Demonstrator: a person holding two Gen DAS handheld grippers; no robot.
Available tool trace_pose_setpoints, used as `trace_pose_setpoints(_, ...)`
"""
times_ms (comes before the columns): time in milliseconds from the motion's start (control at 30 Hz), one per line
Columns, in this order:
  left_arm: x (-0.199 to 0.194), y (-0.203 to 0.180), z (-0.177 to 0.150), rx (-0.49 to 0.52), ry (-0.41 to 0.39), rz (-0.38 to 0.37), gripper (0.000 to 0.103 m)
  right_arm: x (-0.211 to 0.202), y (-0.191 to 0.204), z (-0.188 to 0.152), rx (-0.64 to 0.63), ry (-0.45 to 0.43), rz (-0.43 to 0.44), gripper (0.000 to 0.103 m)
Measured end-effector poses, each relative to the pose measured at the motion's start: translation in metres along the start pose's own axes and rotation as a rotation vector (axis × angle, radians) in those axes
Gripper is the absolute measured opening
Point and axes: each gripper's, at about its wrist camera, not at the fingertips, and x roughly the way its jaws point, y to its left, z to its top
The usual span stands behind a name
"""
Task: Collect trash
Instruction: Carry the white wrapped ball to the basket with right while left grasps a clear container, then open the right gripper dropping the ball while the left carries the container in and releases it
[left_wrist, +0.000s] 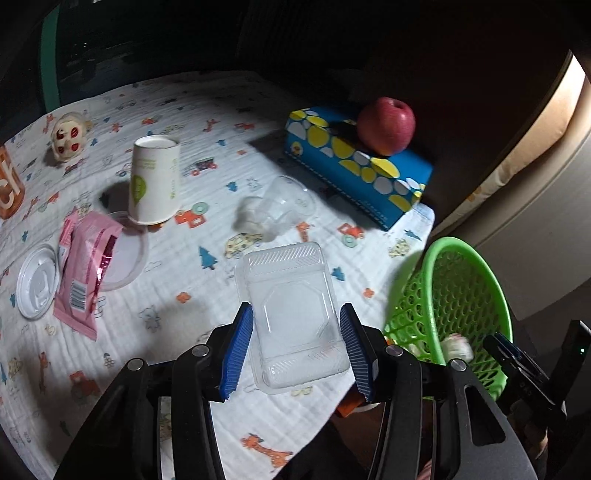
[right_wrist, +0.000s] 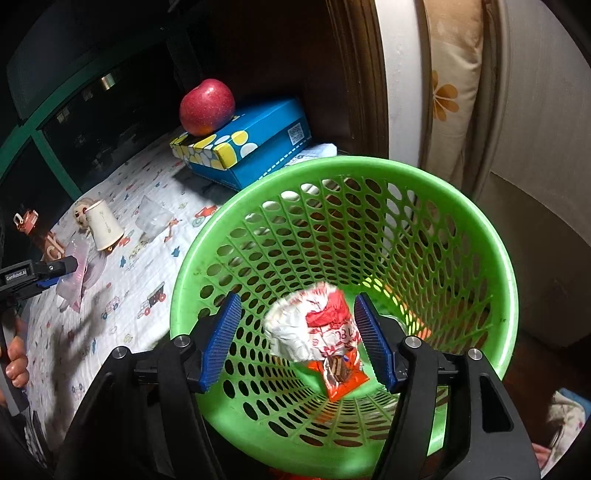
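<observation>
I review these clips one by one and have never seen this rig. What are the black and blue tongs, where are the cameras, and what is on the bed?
Each picture comes from a camera on a hand-held two-finger gripper, looking along its blue pads. The left gripper holds a clear plastic tray between its pads above a printed cloth. On the cloth lie a paper cup, a pink wrapper, a white lid, a clear cup and a blue tissue box with an apple on top. The right gripper stands open over a green basket; a crumpled wrapper is loose between its pads.
</observation>
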Motion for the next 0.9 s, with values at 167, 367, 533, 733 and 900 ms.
trace_pose_setpoints(167, 0.004, -0.041, 0.003, 0.076, 0.013, -0.067, 0.047, -0.012, -0.013, -0.003, 0.022, -0.021, -0.012, 0.072)
trace_pose_setpoints(367, 0.018, -0.095, 0.001, 0.175, 0.042, -0.137, 0.047, -0.028, -0.031, -0.006, 0.047, -0.044, -0.028, 0.075)
trace_pose_setpoints(533, 0.033, -0.135, -0.004, 0.244, 0.081, -0.172, 0.047, -0.04, -0.044, -0.011, 0.071, -0.06, -0.041, 0.077)
trace_pose_setpoints(733, 0.05, -0.171, -0.015, 0.32, 0.123, -0.193, 0.047, -0.05, -0.057, -0.016, 0.103, -0.07, -0.043, 0.077)
trace_pose_setpoints(900, 0.058, -0.185, -0.023, 0.341, 0.145, -0.208, 0.05, -0.053, -0.063, -0.019, 0.121, -0.072, -0.038, 0.078)
